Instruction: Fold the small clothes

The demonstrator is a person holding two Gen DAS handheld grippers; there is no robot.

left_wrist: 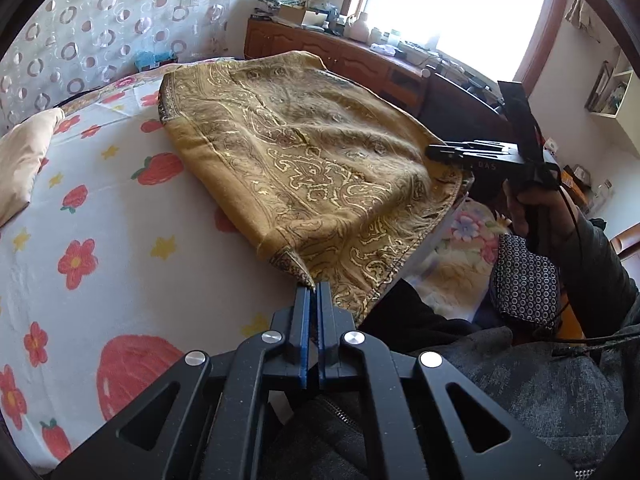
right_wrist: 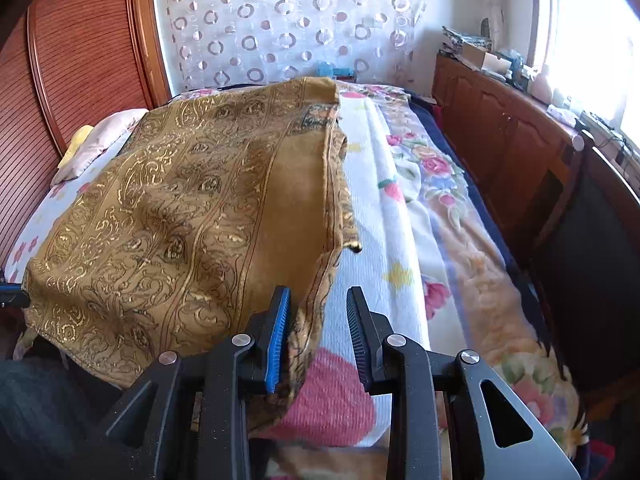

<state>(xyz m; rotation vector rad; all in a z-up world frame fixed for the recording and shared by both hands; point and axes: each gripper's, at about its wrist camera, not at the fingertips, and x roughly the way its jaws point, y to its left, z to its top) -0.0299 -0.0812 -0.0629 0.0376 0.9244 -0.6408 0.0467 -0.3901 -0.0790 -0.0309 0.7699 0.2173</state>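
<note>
Golden cloth point(right_wrist: 168, 216) hiding bed's point(right_wrist: 372, 200) pillow end

The right gripper point(right_wrist: 316, 312) points down over a bed point(right_wrist: 460, 240), its jaws parted with a clear gap between the pads. A mustard cloth point(right_wrist: 180, 208) with gold paisley print spreads ahead and to the left of the jaws; its folded edge hangs into the gap against the left pad point(right_wrist: 278, 336), apart from the right one. Beyond the right jaw lies a white sheet point(right_wrist: 380, 216) printed with flowers.
</note>
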